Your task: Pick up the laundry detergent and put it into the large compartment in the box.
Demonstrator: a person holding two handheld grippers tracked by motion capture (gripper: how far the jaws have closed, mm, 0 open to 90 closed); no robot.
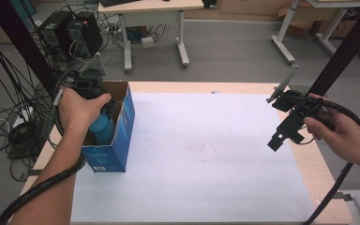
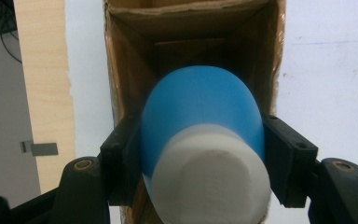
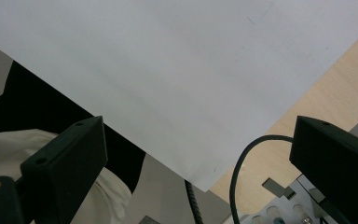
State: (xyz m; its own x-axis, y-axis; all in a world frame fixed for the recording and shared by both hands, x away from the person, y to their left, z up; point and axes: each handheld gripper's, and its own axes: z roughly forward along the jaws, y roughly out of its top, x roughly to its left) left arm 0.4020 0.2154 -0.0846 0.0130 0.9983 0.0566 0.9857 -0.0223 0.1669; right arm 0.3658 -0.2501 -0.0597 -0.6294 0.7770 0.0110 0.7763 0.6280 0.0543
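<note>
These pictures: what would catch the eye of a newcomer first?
The blue bottle with its white cap, clamped in the left tool and hanging in the open blue box at the table's left edge. Next, the right tool hovers open over the white sheet, holding nothing.

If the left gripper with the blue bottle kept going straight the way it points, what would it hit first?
Probably the bottom of the open cardboard box: the left gripper points the blue bottle down into it, though depth is unclear.

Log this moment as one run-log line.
left gripper: jaws shut on blue bottle, over open cardboard box | right gripper: jaws open, holding nothing, above white sheet
</note>
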